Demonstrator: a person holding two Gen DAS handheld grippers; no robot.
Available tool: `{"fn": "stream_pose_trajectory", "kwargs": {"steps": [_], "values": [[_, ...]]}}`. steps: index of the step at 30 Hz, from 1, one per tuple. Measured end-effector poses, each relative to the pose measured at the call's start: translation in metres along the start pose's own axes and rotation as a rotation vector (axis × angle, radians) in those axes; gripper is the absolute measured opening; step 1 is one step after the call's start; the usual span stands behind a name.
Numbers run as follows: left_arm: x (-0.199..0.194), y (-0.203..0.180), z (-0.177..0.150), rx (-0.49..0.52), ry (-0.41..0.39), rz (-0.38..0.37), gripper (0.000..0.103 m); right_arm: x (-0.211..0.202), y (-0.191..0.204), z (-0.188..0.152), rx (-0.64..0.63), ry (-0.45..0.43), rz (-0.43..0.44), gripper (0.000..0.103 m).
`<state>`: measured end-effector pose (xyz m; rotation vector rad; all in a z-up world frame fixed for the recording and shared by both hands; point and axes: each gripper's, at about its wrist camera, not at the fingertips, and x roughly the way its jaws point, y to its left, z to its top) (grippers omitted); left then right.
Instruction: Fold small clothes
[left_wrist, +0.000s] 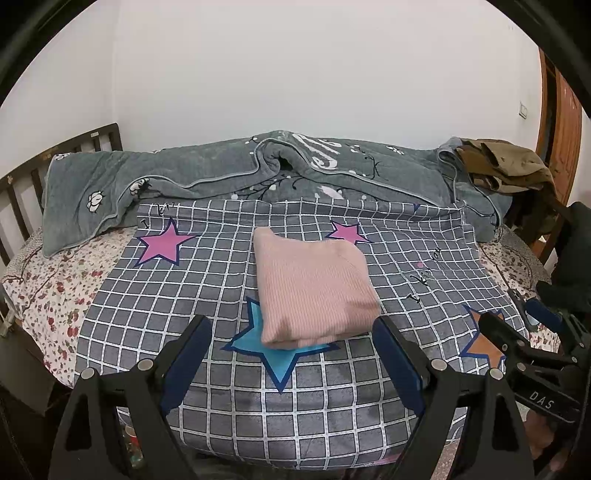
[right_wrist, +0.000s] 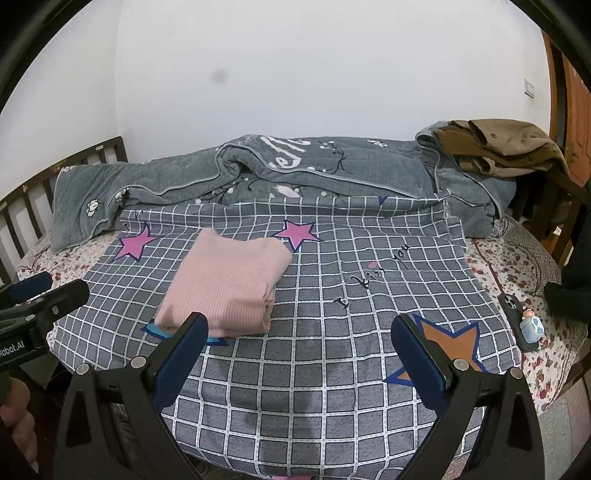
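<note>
While both tongs (left_wrist: 291, 332) (right_wrist: 301, 332) gape empty, folded pink garment (left_wrist: 314, 288) hides blue star (left_wrist: 275, 356).

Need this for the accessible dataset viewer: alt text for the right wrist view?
A folded pink ribbed knit garment lies on a grey grid-patterned sheet with coloured stars spread over a bed, left of the open right gripper, which holds nothing. A rumpled grey quilt and brown clothes lie behind; the left gripper shows at the left edge.
</note>
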<state>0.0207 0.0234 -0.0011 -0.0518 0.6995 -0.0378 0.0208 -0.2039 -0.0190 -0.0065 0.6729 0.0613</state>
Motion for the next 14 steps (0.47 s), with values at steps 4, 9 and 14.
{"fn": "stream_pose_trajectory", "kwargs": {"steps": [4,9,14], "values": [[0.0006,0.0003,0.0,-0.004,0.0,0.001,0.088,-0.0005,-0.0005,-0.0001,-0.002,-0.001,-0.002,0.098],[0.0016,0.001,0.0012,-0.004,-0.005,0.004,0.088,-0.0006,0.0,0.0002,-0.003,0.0,-0.002,0.098],[0.0039,-0.001,0.0007,0.01,-0.011,0.014,0.088,0.0001,0.0018,0.0003,-0.006,0.0,0.002,0.098]]}}
